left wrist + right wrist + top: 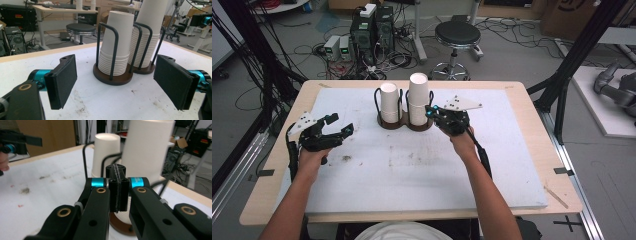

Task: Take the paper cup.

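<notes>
White paper cups: two upside-down stacks stood in a holder at the far middle of the table; the taller stack (418, 98) was on the right, the shorter stack (389, 102) on the left.
Cup holder (405, 123): a dark brown wooden base of two joined rounds, with black wire hoops rising around each stack.
Right gripper (430, 112): it sat just beside the taller stack, low down on its right; whether it touched the cups could not be told. In the right gripper view its two pads were pressed flat together with nothing between them, and the taller stack (147, 150) rose close behind them.
Left gripper (339, 124): it hovered over the left part of the table, well apart from the holder, jaws spread wide and holding nothing. In the left gripper view the shorter stack (117, 45) showed between the two black pads (65, 80), farther off.
Table (522, 97): light wood, covered by a white mat (422, 175) bearing a few dark smudges.
Room beyond: a black round stool (457, 35) and computer towers (372, 30) stood among cables on the floor.
</notes>
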The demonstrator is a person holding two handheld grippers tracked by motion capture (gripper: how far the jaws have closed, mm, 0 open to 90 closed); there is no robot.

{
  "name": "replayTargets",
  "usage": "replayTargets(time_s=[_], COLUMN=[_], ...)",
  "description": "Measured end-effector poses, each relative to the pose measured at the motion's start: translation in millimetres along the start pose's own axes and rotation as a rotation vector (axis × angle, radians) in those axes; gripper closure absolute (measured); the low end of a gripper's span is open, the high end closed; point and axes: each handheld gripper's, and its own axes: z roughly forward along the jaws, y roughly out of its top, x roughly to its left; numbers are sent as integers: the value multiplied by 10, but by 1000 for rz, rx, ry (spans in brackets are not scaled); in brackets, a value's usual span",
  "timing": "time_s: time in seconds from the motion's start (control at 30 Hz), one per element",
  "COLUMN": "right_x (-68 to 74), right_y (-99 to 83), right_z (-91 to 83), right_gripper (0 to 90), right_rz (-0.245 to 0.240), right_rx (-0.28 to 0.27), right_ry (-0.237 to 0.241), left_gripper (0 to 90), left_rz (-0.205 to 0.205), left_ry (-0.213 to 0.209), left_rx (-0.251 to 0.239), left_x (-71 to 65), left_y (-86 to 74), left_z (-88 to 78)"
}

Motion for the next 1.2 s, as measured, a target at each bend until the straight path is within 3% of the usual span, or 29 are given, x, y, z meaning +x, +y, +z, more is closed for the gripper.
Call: replayTargets(time_s=[0.3, 0.63, 0.9, 1.2], right_x=[173, 288, 401, 540], right_y=[85, 52, -63, -224], right_z=[378, 674, 953, 1212], right_gripper=[900, 900, 900, 900], right_rz=[8, 40, 86, 100], right_rx=[0, 18, 51, 106], right_ry=[58, 76, 37, -10], left_gripper=[188, 188, 191, 192], left_rz=[-2, -5, -8, -14], left_ry=[5, 6, 17, 21], left_rx=[0, -3, -8, -8], left_x=[8, 12, 28, 48], left_y=[-3, -5, 0, -1], left_z=[3, 2, -12, -16])
